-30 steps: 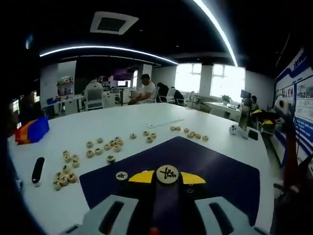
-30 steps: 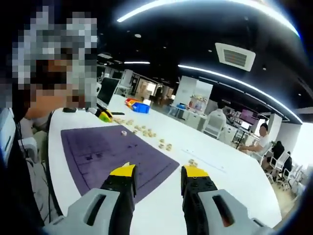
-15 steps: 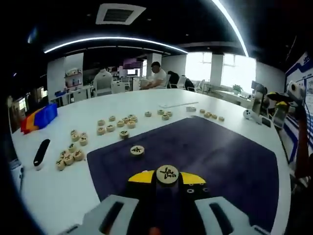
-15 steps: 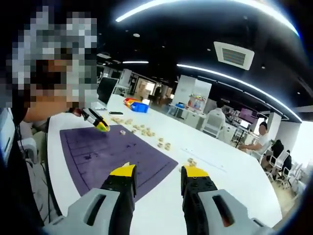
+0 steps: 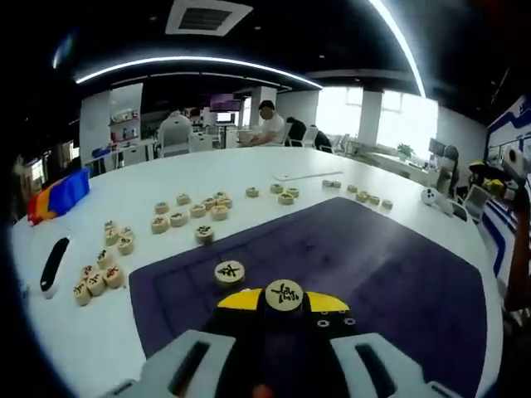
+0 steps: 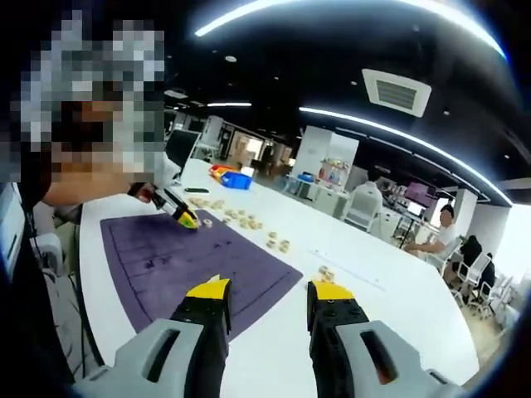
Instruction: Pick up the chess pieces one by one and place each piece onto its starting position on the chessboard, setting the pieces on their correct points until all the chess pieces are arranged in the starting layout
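The left tool (image 5: 284,300) is closed on a round chess piece (image 5: 284,295), which sits upright between its yellow-tipped jaws with its black character facing the camera. The tool hangs low over the near edge of the purple chessboard mat (image 5: 390,265), which lies flat on the white worktop (image 5: 149,191).

Taking the mat as the landmark: one placed piece (image 5: 230,272) lies flat on it close to its near left corner, just beside the held piece and apart from it. Another single piece (image 5: 204,234) sits at the mat's left edge; whether it is on the mat or just off it cannot be told. Beyond the left edge, loose pieces (image 5: 187,214) are scattered on the worktop, with a tighter cluster (image 5: 93,282) further out to the near left. More pieces (image 5: 286,196) lie past the mat's far edge, and a short row (image 5: 365,196) runs off its far right corner. A black remote-like object (image 5: 53,264) lies well to the left of the mat, and a blue and red bin (image 5: 56,196) stands further off on that side.

In the right gripper view, the right tool (image 6: 267,292) is held in the air with its jaws apart, gripping nothing, above the worktop just off one corner of the mat (image 6: 191,261). The left tool (image 6: 187,218) comes in over the mat's far side there. Seated people are in the background.
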The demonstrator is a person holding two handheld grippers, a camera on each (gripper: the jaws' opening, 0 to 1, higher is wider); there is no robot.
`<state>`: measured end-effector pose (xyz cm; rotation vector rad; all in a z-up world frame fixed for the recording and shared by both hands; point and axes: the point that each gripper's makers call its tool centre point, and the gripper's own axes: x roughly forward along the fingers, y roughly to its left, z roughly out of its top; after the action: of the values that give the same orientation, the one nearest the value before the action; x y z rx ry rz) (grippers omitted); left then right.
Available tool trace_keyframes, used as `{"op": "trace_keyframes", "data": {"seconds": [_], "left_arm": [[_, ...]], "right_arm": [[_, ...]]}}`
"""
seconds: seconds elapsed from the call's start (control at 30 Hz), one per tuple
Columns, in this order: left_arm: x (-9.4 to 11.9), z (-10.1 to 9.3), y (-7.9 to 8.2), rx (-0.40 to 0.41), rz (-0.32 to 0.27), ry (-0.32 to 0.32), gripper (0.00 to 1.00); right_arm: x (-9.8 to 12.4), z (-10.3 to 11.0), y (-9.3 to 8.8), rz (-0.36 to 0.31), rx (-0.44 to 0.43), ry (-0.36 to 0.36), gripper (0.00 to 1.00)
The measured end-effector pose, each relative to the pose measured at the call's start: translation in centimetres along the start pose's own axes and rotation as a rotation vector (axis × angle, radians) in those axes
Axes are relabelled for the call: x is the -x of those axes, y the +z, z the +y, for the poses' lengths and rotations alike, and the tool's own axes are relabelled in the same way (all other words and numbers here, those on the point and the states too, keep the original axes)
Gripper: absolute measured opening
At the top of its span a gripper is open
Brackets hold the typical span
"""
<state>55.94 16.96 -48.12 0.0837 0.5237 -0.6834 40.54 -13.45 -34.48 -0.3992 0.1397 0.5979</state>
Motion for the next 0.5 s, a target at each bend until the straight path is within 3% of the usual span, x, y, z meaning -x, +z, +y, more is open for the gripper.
{"op": "trace_keyframes", "data": {"seconds": [0.33,0.43,0.5], "left_arm": [[-2.2,-0.3,0.1,-0.018,0.017,0.008,0.21],[-2.2,-0.3,0.2,-0.023,0.007,0.005,0.36],[-1.9,-0.5,0.3,-0.024,0.002,-0.011,0.36]], "right_arm": [[-0.2,-0.1,0.0,0.000,-0.001,0.002,0.37],[0.0,0.0,0.1,-0.004,0.001,0.003,0.37],[0.1,-0.1,0.1,-0.004,0.001,0.002,0.37]]}}
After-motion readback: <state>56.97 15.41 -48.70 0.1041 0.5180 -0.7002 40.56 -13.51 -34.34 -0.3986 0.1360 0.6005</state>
